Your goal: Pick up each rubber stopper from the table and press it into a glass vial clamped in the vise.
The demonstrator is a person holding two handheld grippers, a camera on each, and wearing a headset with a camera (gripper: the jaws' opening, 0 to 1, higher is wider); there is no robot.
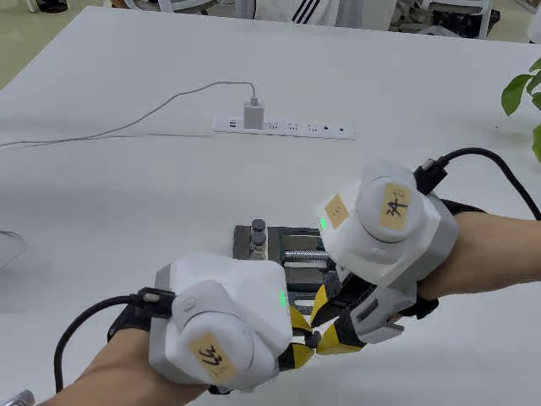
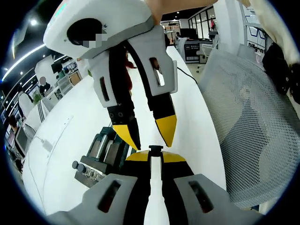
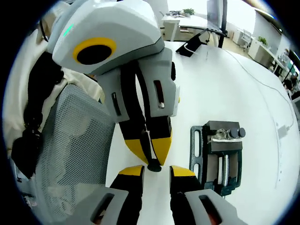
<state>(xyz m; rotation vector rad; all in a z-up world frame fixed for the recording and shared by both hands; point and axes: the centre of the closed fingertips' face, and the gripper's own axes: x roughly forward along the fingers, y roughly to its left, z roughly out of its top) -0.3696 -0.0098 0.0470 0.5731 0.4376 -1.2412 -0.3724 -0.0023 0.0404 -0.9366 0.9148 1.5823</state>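
We saw a white table (image 1: 110, 211), a power strip (image 1: 283, 128) at upper centre, green leaves (image 1: 517, 91) at the right edge.

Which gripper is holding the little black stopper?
The left gripper: its jaws are shut on the rubber stopper, while the right gripper has its jaws open right beside it.

Two hand-held grippers: one left hand-held gripper (image 2: 155, 157) and one right hand-held gripper (image 3: 156, 171). One black stopper (image 3: 153, 166). One vise (image 1: 296, 258) on one desk (image 1: 127, 194). Two dark-topped vials (image 1: 258, 227) show in the vise; a clear bit of glass (image 3: 218, 136) beside them may be a third, hard to tell. One power strip (image 1: 283, 128), with one white plug (image 1: 254, 112) and one grey cable (image 1: 228, 82). One mesh chair (image 2: 243, 131). One leafy plant (image 1: 524, 93).
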